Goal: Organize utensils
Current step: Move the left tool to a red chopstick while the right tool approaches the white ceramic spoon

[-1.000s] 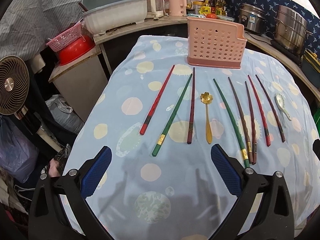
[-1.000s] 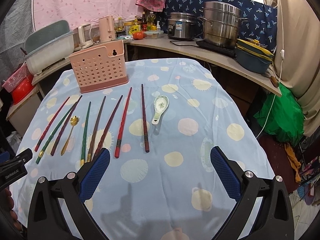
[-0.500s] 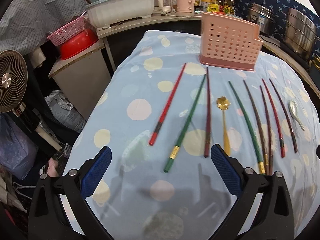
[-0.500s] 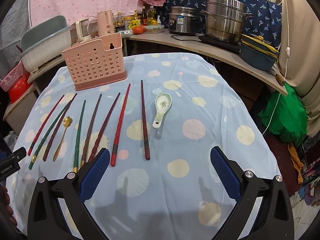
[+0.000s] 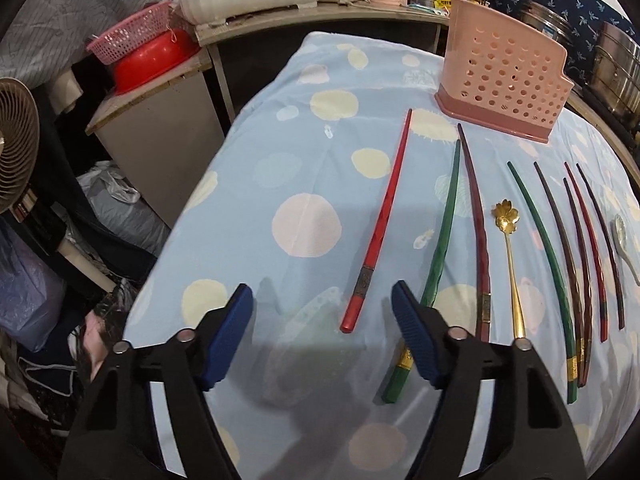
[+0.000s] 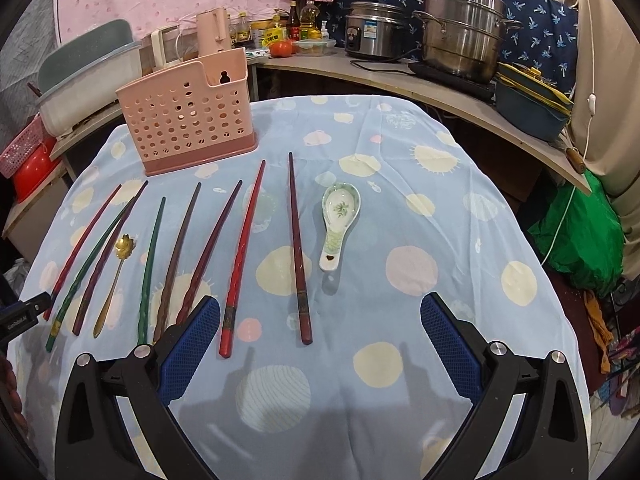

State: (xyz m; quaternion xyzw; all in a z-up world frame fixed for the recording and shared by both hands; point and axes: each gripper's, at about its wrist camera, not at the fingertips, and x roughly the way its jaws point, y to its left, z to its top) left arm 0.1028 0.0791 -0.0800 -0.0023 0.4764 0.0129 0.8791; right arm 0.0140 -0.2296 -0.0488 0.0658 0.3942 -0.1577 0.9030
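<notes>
Left gripper point(image 5: 322, 322): jaws part-way apart, just been closing, nothing between the blue pads point(image 5: 228, 334), only bare spotted tablecloth point(image 5: 256, 184); held over the near left part of the table. Red chopstick point(image 5: 376, 240): ahead of this gripper, its butt end just beyond the right-hand pad, apart from it. Green chopstick point(image 5: 438, 256): next to the right, its near end passing under the right-hand finger in the left wrist view; contact cannot be told. Dark maroon chopstick point(image 5: 476, 236): beside the green one. Gold flower spoon point(image 5: 508, 260): further right, bowl pointing away. Pink utensil holder point(image 5: 506, 88): upright at the far end, ahead and to the right. Right gripper point(image 6: 320, 338): jaws wide apart, holding nothing. Second red chopstick point(image 6: 242, 260) and dark chopstick point(image 6: 297, 248): lying lengthwise ahead, near ends between the open fingers. Ceramic spoon point(image 6: 338, 224): ahead, right of the dark chopstick, bowl facing up.
</notes>
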